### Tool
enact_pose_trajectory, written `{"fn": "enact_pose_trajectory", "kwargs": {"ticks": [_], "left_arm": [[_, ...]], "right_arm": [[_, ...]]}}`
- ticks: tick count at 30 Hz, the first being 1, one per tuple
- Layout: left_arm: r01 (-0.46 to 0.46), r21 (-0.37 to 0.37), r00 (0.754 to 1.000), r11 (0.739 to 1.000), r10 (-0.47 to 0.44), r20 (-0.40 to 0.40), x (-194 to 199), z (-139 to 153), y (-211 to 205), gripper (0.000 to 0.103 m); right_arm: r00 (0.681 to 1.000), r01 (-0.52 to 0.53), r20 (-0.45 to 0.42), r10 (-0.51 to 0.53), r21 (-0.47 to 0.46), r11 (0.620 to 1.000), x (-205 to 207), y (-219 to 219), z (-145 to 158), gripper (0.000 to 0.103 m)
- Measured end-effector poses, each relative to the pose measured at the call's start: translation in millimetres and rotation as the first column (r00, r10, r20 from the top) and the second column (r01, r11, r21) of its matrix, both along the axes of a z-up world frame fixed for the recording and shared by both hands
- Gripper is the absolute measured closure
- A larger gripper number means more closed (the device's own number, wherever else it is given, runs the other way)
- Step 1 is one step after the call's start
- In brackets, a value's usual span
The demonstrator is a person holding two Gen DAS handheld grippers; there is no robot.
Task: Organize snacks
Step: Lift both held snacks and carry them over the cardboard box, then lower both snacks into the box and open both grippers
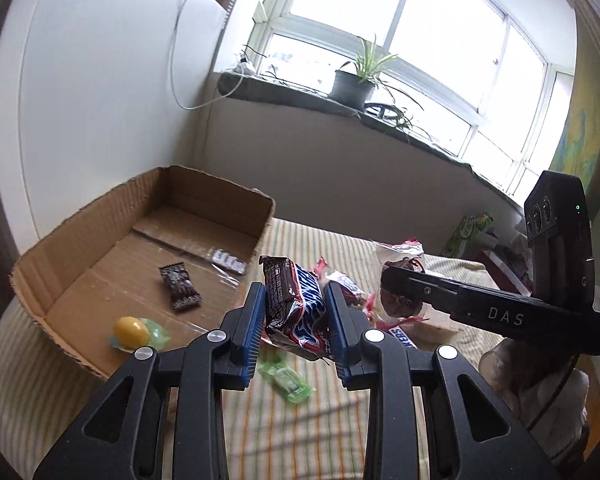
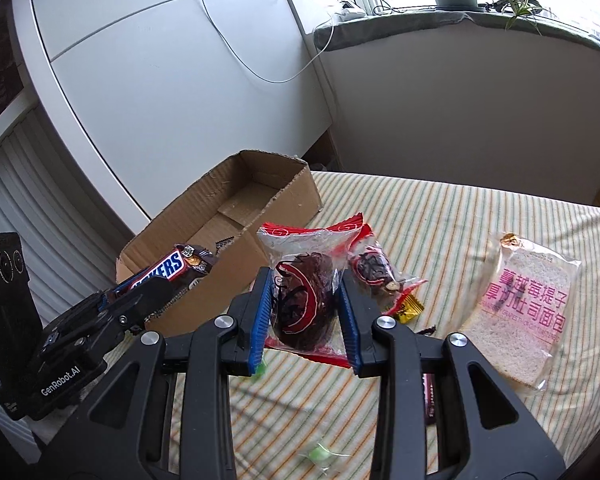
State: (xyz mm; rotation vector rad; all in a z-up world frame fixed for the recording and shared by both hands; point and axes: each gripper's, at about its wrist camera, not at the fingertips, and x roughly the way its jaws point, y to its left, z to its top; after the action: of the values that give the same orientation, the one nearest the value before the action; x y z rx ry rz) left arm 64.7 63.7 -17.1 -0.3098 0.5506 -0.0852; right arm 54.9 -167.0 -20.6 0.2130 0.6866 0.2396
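My left gripper is shut on a brown Snickers bar, held above the striped cloth just right of the open cardboard box. Inside the box lie a dark candy packet, a yellow sweet in green wrap and a small clear packet. My right gripper is shut on a clear red-edged bag holding a dark pastry. In the right wrist view the left gripper shows with the Snickers bar beside the box.
On the striped cloth lie a second red-edged pastry bag, a small yellow packet, a bagged bread slice and green candy wrappers. A windowsill with a potted plant runs behind.
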Motion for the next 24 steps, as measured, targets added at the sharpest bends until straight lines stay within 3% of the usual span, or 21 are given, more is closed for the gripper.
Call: {"fn": "enact_pose_trajectory", "kwargs": {"ticks": [11, 18, 24], "left_arm": [[-0.144, -0.008, 0.990, 0.990, 0.144, -0.001, -13.0, -9.9, 59.1, 0.074], [-0.183, -0.015, 0.983, 0.983, 0.183, -0.016, -15.6, -18.1, 78.6, 0.074], [-0.193, -0.028, 0.981, 0.981, 0.192, -0.029, -16.6, -25.0, 86.0, 0.074]], "right_arm": [[0.998, -0.053, 0.022, 0.053, 0.019, 0.998, 28.0, 53.7, 6.9, 0.070], [0.997, -0.072, 0.013, 0.072, 0.048, 0.996, 47.4, 83.5, 1.6, 0.070], [0.993, -0.116, 0.004, 0.116, 0.013, 0.993, 60.5, 118.0, -5.0, 0.070]]}}
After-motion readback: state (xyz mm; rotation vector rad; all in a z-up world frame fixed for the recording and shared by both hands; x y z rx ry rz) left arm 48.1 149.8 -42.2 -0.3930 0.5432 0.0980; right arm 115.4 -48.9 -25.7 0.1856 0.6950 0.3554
